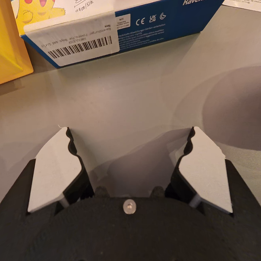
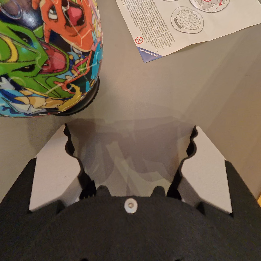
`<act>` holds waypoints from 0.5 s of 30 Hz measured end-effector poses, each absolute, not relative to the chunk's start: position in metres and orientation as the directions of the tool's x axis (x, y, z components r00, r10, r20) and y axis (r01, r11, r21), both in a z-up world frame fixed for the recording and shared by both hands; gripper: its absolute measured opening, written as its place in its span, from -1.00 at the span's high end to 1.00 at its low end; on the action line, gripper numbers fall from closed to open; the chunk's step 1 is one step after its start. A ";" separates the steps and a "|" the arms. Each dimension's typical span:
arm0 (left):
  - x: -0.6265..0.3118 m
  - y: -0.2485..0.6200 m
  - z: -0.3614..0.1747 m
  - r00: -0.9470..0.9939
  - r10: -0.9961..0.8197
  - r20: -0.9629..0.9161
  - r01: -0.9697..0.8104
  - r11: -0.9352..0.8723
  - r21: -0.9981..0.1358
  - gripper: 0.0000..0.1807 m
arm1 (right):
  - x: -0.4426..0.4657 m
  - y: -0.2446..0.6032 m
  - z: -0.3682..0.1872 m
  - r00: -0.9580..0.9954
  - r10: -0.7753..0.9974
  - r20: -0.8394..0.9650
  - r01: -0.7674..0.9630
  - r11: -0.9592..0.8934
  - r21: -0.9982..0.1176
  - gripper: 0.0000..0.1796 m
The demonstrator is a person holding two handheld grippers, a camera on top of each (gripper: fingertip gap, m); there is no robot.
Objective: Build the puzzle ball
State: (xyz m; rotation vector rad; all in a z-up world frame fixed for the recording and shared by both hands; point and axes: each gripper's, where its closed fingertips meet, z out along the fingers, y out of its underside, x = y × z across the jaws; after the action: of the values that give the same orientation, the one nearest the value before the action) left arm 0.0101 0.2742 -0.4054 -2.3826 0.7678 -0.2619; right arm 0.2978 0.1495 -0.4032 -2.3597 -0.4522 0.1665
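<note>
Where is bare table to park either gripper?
Left gripper: bare grey table ahead, bordered by the blue puzzle box beyond and yellow box far left. Right gripper: free strip between puzzle ball on its black stand and instruction sheet; crowded upper left.

- Grey table (image 1: 127,98): matte surface, crossed by soft overlapping shadows.
- Blue and white cardboard box (image 1: 162,28): lying flat at the far edge in the left wrist view; white barcode sticker (image 1: 76,42) wrapped over its near corner.
- Yellow object (image 1: 12,53): at the far left, just beside the box; kind not discernible.
- Printed instruction sheet (image 2: 190,28): flat on the table at the upper right in the right wrist view, angled, blue corner patch nearest.
</note>
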 end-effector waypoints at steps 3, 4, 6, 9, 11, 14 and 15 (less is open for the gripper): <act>0.010 0.274 -0.405 0.811 -0.584 0.001 -0.461 -0.642 -0.613 -0.62 | 0.298 0.149 -0.403 0.930 0.367 0.008 0.274 -0.682 -0.678 -0.77; 0.010 0.274 -0.405 0.811 -0.585 0.001 -0.462 -0.642 -0.612 -0.62 | 0.298 0.149 -0.403 0.930 0.367 0.008 0.274 -0.682 -0.678 -0.77; 0.011 0.275 -0.406 0.807 -0.590 0.001 -0.467 -0.639 -0.612 -0.62 | 0.298 0.150 -0.403 0.930 0.367 0.008 0.274 -0.682 -0.678 -0.77; 0.013 0.277 -0.406 0.785 -0.619 0.001 -0.489 -0.621 -0.612 -0.62 | 0.298 0.149 -0.403 0.930 0.367 0.008 0.274 -0.682 -0.678 -0.77; 0.013 0.277 -0.406 0.784 -0.620 0.002 -0.489 -0.620 -0.614 -0.62 | 0.298 0.150 -0.403 0.930 0.367 0.008 0.274 -0.682 -0.678 -0.77; 0.014 0.277 -0.406 0.780 -0.626 0.001 -0.493 -0.616 -0.615 -0.62 | 0.298 0.150 -0.403 0.930 0.367 0.008 0.274 -0.682 -0.678 -0.77; 0.014 0.278 -0.406 0.780 -0.626 0.001 -0.493 -0.616 -0.615 -0.62 | 0.298 0.150 -0.403 0.930 0.367 0.008 0.274 -0.682 -0.678 -0.77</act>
State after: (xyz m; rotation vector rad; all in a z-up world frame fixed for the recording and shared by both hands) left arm 0.0137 0.2775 -0.4056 -2.3609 0.8292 -0.2870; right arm 0.2979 0.1495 -0.4031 -2.3596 -0.4523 0.1664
